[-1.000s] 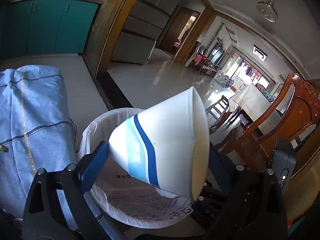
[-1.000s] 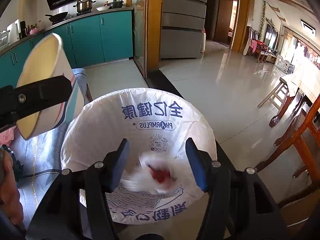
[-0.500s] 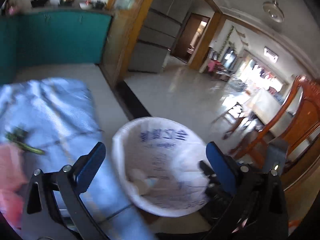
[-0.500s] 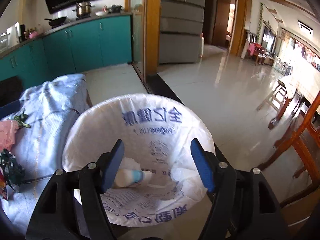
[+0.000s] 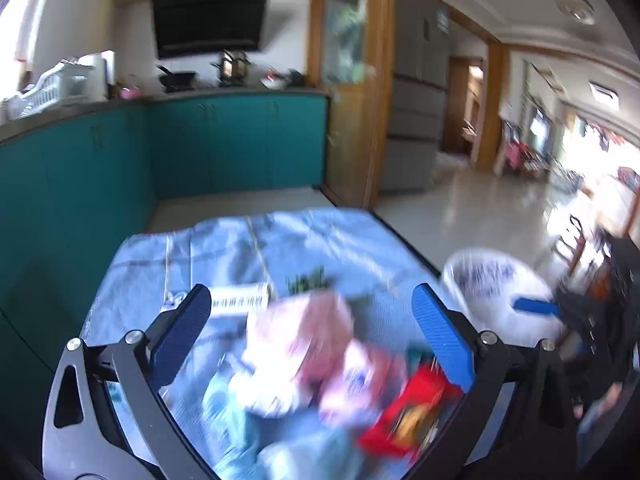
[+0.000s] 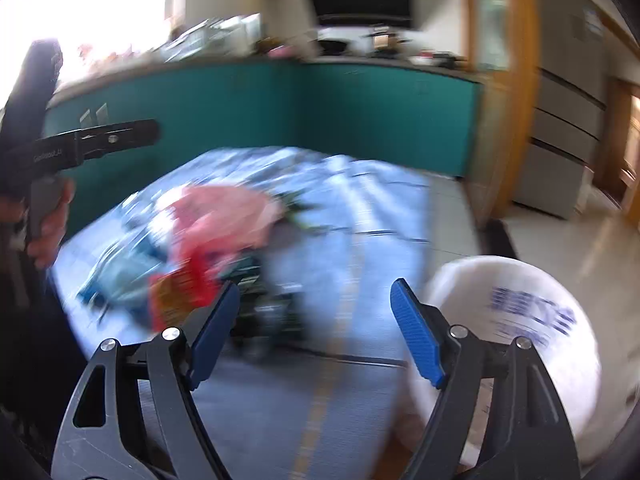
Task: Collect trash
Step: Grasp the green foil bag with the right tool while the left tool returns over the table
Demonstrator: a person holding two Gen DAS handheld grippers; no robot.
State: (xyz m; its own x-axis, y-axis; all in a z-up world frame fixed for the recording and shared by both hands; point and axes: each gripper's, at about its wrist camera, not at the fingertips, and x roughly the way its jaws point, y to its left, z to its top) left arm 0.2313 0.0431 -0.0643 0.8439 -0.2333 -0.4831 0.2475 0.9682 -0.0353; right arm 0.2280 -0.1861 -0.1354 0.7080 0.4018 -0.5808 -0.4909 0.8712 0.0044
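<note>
**Over the blue-covered table, both grippers empty**

Beside the table's (image 5: 320, 240) edge stands the white-lined bin (image 6: 520, 320). The left gripper (image 5: 312, 332) gapes wide above the blurred trash pile (image 5: 320, 360); the right gripper's (image 6: 316, 328) fingers are parting, holding nothing.

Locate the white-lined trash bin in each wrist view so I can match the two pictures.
Left wrist view: the trash bin sits at the right, past the right fingertip of the left gripper, beside the blue cloth.
Right wrist view: it fills the lower right, partly behind the right finger of the right gripper.
Shared landmark: the teal cabinets behind the cloth-covered table.
</note>
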